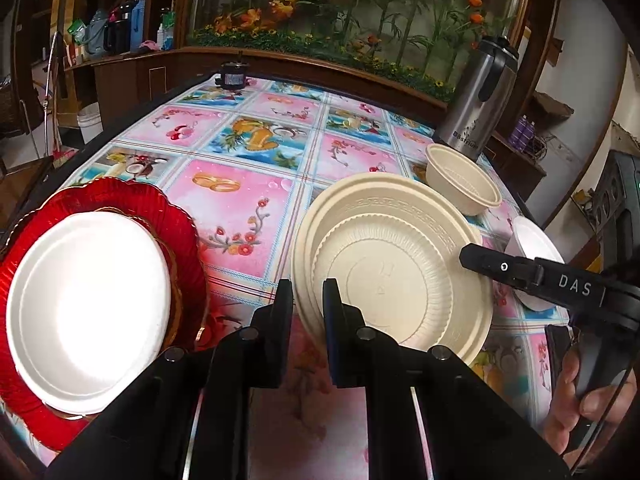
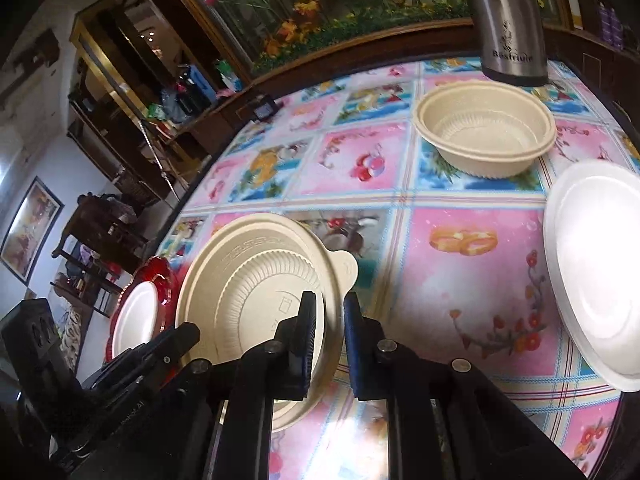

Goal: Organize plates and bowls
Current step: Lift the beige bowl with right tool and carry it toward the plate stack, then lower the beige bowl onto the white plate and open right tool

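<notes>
Bright patchwork tablecloth (image 1: 248, 208) fills the frame; centre-right sits the cream plate stack (image 1: 394, 264). Left gripper (image 1: 308, 308) pinches its near rim, right gripper (image 2: 328, 320) clamps the opposite edge (both nearly closed). Cream bowl (image 2: 484, 132) waits upper right.

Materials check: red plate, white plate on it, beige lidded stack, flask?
Red plate: glossy translucent, ribbed scalloped rim, probably plastic or glass. White plate: matte, thick soft rim, looks like foam. Beige lidded stack: matte moulded ridges and embossed band, likely plant-fibre or plastic. Flask: brushed stainless steel, black plastic trim.
</notes>
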